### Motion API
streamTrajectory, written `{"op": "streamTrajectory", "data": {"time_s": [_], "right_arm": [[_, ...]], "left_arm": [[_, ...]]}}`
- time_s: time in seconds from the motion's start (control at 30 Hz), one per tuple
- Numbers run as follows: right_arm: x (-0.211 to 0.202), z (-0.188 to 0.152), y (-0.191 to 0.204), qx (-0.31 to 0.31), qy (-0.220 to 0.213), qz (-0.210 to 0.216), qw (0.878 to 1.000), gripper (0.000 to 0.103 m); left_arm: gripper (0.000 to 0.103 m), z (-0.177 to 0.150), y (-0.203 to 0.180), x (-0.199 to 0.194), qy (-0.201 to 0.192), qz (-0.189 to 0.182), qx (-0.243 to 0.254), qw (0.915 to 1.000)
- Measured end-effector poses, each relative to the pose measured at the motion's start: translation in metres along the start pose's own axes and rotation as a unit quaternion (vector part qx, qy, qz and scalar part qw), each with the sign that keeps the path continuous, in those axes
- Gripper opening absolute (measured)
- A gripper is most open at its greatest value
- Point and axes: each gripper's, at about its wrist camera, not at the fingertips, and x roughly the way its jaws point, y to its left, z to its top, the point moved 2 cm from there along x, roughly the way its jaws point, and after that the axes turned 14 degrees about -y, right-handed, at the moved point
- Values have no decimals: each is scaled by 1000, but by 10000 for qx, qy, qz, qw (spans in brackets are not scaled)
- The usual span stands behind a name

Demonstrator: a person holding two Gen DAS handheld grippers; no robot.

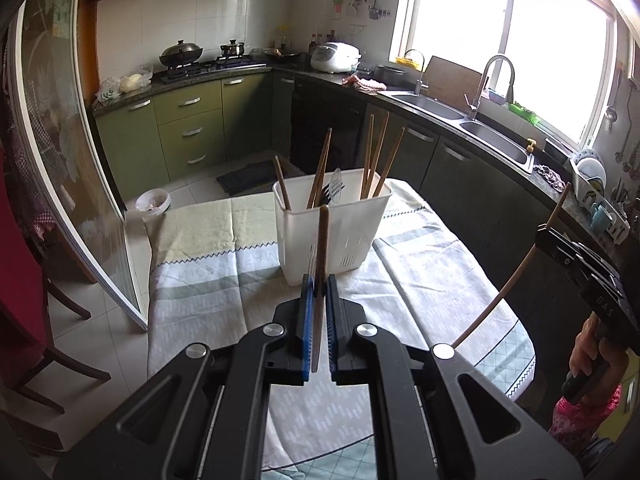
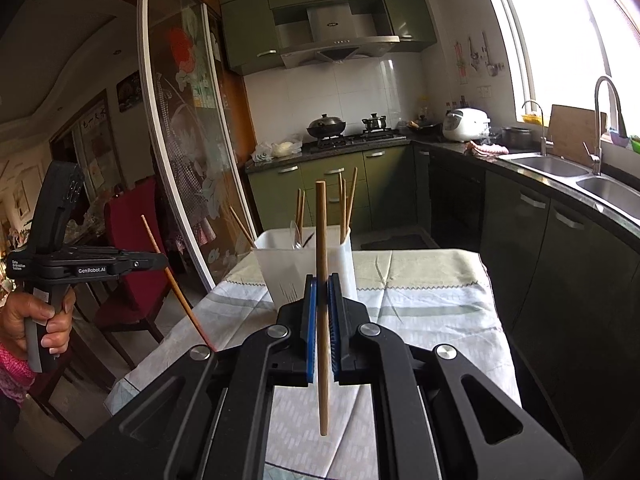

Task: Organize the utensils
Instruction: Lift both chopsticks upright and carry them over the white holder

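Observation:
A white plastic utensil holder (image 1: pixel 332 228) stands on the cloth-covered table (image 1: pixel 224 292). It holds several wooden chopsticks (image 1: pixel 376 160) and a dark fork (image 1: pixel 330 192). My left gripper (image 1: pixel 319 284) is shut on a wooden chopstick (image 1: pixel 322 248), held upright just in front of the holder. My right gripper (image 2: pixel 322 280) is shut on another wooden chopstick (image 2: pixel 321 264), also upright, in front of the holder (image 2: pixel 288 268). The right gripper shows at the right edge of the left wrist view (image 1: pixel 540 232), and the left gripper at the left of the right wrist view (image 2: pixel 164 262).
A kitchen counter with a double sink (image 1: pixel 472 120) and tap runs along the right. A stove with pots (image 1: pixel 200 60) is at the back. A glass sliding door (image 1: pixel 72 160) and a red chair (image 2: pixel 136 248) stand left of the table.

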Motion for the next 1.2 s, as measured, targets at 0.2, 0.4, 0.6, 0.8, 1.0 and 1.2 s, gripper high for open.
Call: {"op": "streamTrajectory", "data": {"time_s": [0.2,0.4,0.6,0.8,1.0,1.2], "right_arm": [[12,36,14,-236,-279,125,9993,7],[32,58,17,-253,-331,249,9988,7],[45,61,11,-231,-277,263,9990,7],[55,59,2,-178,-182,199,9995,7],[58,60,1,-183,-167,208,9995,7],[62,63,3,-157,-170,275,9994,7]], "left_arm": [[6,52,-9,2,-424,1,138,9990],[6,99,-14,11,-810,42,154,9966],[6,137,-16,21,-1044,102,152,9944],[6,153,-15,38,-1074,137,143,9940],[6,147,-14,59,-952,181,186,9951],[6,113,-12,88,-530,179,163,9983]]}}
